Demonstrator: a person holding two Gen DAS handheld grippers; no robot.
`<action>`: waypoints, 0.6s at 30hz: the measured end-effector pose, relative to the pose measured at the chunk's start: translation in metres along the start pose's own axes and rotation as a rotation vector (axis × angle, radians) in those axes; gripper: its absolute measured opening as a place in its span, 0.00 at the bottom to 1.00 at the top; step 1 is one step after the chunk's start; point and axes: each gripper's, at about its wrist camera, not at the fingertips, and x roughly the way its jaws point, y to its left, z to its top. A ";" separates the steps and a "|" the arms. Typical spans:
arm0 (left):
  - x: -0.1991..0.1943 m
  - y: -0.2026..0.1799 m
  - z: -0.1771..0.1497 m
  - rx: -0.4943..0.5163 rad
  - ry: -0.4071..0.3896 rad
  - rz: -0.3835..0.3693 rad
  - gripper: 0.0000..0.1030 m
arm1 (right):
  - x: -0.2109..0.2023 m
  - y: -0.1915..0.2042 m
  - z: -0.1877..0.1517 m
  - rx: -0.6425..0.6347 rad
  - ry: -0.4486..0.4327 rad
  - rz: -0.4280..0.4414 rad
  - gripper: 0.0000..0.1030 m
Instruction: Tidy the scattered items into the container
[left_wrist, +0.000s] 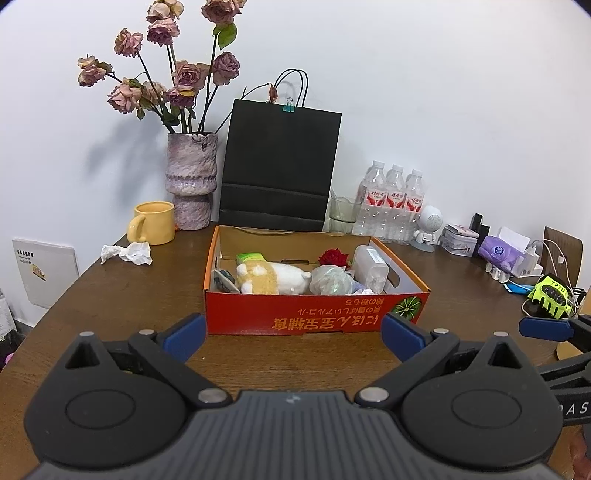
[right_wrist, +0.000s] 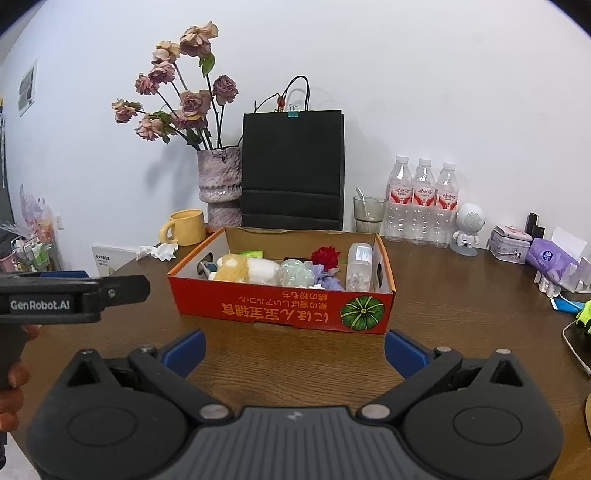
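I see both grippers held low over the wooden table (left_wrist: 110, 295), side by side in front of the red cardboard box (left_wrist: 314, 314). My left gripper (left_wrist: 293, 332) has its blue-padded jaws spread wide with nothing between them, and my right gripper (right_wrist: 295, 350) is the same, wide apart and empty.

Inside the box lie a yellow-and-white plush toy (left_wrist: 273, 278), a crumpled clear plastic bag (left_wrist: 330, 281), a red fabric rose (left_wrist: 332, 256), a white translucent container (left_wrist: 371, 267) against the right wall and a green packet (left_wrist: 253, 256) at the back. Something dark and patterned sits wedged in the near-left corner; the box wall cuts it off and I cannot make out what it is. A purple item (right_wrist: 327, 278) beside the bag is mostly buried.

A crumpled white tissue (left_wrist: 127, 253) lies on the table left of the box, near the yellow mug (left_wrist: 153, 221).

At the right edge of the left wrist view a neon-yellow glove (left_wrist: 550, 295) is half hidden behind cables. In the right wrist view only fingertips of the person's hand (right_wrist: 13, 380) show at the left border.
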 end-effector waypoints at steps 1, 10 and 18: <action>0.000 0.000 0.000 0.000 -0.001 0.000 1.00 | 0.000 0.000 0.000 0.002 0.001 0.000 1.00; 0.005 0.001 -0.001 -0.002 0.017 0.021 1.00 | 0.006 -0.005 -0.003 0.014 0.022 -0.003 1.00; 0.008 0.001 -0.004 0.001 0.030 0.027 1.00 | 0.007 -0.007 -0.002 0.025 0.024 -0.006 1.00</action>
